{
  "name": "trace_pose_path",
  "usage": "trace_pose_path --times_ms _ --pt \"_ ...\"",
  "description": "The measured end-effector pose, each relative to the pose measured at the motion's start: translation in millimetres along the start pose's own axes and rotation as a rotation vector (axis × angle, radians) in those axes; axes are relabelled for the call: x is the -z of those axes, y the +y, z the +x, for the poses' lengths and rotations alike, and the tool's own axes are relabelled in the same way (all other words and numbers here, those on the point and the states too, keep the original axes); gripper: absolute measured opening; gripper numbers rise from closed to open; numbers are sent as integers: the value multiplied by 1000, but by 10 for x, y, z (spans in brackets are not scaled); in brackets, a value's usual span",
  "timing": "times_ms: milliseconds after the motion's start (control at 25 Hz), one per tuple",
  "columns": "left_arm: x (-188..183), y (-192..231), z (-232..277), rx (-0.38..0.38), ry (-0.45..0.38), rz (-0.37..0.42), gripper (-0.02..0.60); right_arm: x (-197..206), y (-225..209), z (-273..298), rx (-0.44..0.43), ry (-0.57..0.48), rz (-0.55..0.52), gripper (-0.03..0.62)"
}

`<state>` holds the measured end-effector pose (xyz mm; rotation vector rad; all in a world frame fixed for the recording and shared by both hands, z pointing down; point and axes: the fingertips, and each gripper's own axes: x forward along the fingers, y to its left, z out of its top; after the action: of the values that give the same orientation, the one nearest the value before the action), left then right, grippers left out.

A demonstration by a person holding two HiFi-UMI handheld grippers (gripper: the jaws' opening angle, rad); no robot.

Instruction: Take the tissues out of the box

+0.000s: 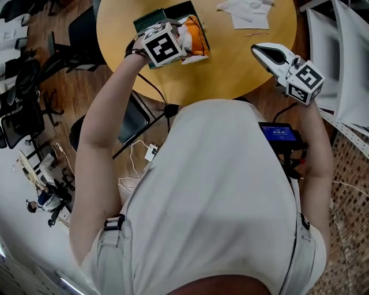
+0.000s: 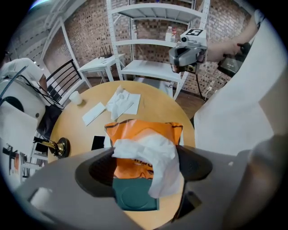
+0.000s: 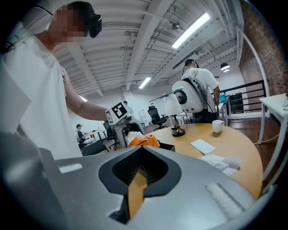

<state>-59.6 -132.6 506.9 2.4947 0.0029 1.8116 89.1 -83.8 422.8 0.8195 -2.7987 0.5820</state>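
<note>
An orange tissue pack (image 2: 144,130) stands on a dark green box (image 2: 135,195) at the near left of the round wooden table (image 1: 230,63). A white tissue (image 2: 155,152) sticks up out of the pack. My left gripper (image 2: 144,165) is right over it, and the tissue spans the gap from one pad to the other, pinched between them. In the head view its marker cube (image 1: 164,46) hides the jaws beside the pack (image 1: 196,37). My right gripper (image 1: 259,50) hovers over the table's near right edge, jaws together and empty (image 3: 140,157).
Loose pulled tissues (image 1: 248,11) lie at the table's far side (image 2: 121,101). A white cup (image 2: 75,96), a brass ornament (image 2: 60,146) and a black card (image 2: 98,142) also sit on the table. White shelving (image 2: 157,45) stands beyond it, and a folding chair (image 1: 135,118) below its near edge.
</note>
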Motion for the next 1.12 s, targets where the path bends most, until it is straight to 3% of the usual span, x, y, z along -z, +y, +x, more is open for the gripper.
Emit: trace_pose_path --times_ms 200,360,560,720,960,1120 --pt "0 -682 117 41 31 -34 417 1 75 64 -34 9 -15 1" --pt "114 -1084 582 67 69 -51 420 75 103 77 -47 18 -19 0" --pt "297 -1127 1108 53 91 -92 420 131 112 45 -42 35 -28 0" --pt "326 -1092 1372 38 102 -70 423 193 62 12 -27 36 -28 0" --pt "378 -1251 1422 50 116 -52 439 116 203 -156 -4 44 -31 0" --pt "374 -1248 1466 67 102 -68 483 133 174 -141 -5 44 -25 2"
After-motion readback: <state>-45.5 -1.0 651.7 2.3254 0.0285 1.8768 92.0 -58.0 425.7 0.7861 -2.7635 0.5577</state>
